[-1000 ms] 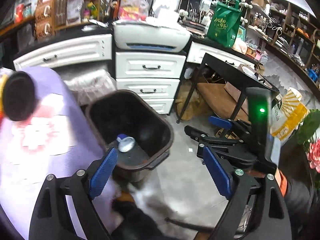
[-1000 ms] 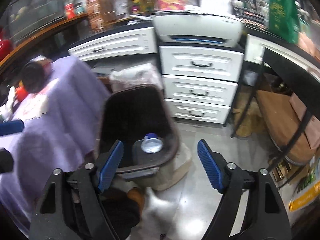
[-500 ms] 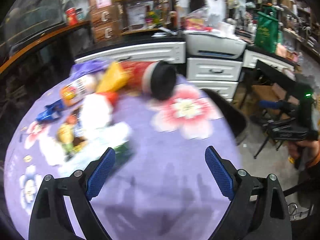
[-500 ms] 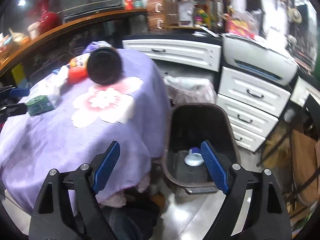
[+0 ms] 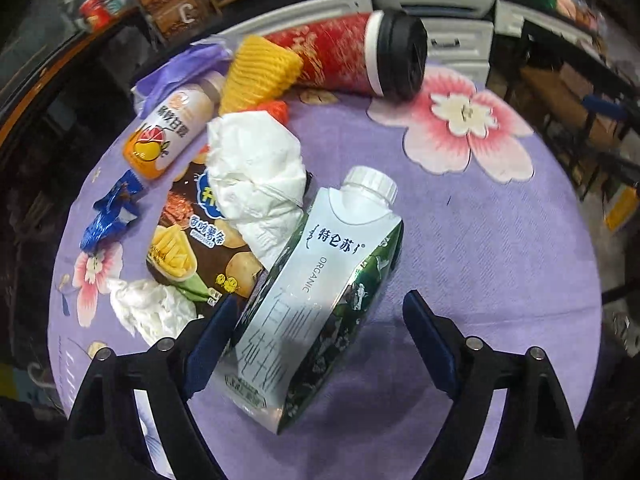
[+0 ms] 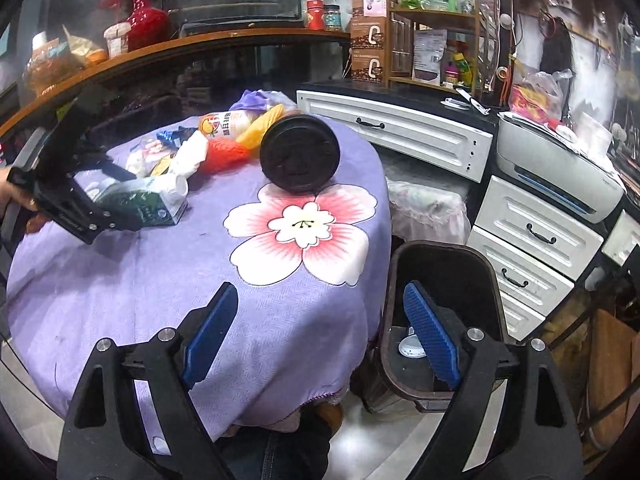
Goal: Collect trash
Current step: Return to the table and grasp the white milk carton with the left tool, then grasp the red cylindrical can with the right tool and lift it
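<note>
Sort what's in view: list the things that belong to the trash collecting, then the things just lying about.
Job:
milk carton
crumpled tissue
snack bag
juice bottle
blue wrapper
trash bin
left gripper, carton between its fingers

Lying about:
printer
red vase
white drawers

Milk carton [image 5: 320,280]: "特仑苏", "ORGANIC". Brown boxes [image 5: 176,4] on shelf: letter "C". Other print unreadable.

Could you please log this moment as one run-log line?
left gripper: open, closing around carton, no grip | right gripper: open, empty, by bin | trash on table
</note>
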`<state>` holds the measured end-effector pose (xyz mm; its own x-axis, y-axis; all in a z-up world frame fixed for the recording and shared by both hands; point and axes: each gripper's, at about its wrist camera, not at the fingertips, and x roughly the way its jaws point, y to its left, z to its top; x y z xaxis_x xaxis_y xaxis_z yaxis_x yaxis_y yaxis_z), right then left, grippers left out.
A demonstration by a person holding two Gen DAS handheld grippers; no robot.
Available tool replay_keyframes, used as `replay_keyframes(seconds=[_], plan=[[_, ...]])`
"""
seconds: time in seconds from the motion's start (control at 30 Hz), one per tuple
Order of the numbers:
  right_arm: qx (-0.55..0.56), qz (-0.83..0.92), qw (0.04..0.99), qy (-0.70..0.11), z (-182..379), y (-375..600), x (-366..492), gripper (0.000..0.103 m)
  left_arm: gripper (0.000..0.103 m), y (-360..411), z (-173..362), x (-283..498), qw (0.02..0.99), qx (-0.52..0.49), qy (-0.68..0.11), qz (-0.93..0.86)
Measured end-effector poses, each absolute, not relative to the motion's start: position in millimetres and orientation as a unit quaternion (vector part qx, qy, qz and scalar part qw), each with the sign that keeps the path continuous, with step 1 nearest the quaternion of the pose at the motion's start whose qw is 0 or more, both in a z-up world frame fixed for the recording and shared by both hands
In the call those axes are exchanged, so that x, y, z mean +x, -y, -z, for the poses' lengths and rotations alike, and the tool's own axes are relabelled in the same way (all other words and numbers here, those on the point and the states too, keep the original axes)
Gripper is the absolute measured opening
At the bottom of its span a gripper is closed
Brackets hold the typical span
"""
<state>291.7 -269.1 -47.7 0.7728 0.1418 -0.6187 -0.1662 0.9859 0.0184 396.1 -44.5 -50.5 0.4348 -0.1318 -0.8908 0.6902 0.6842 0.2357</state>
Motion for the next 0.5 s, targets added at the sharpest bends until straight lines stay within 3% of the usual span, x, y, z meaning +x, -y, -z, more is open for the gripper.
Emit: replay_keyframes(seconds=[0.23, 0.33, 0.37, 0.5], plan=[[-0.010, -0.082, 0.940, -0.332, 50.9, 269.0, 292.5, 0.084, 0.070, 57.1, 62.2, 409.9, 0.759, 0.333, -0.490, 0.271], [-0.011, -0.087, 0.938, -0.335, 51.2, 267.0, 295.8, 0.084, 0.060, 58.6, 61.8, 413.0, 0.760, 0.316, -0.497, 0.275], [-0.011, -0.087, 0.938, -0.335, 51.0, 266.4, 296.9, 0.084, 0.052, 58.9, 61.7, 411.5, 0.761, 0.311, -0.496, 0.279], [-0.005, -0.101, 0.935, -0.340, 46.2, 262.9, 309.5, 0.084, 0.050, 57.0, 61.9, 401.6, 0.776, 0.290, -0.486, 0.277]])
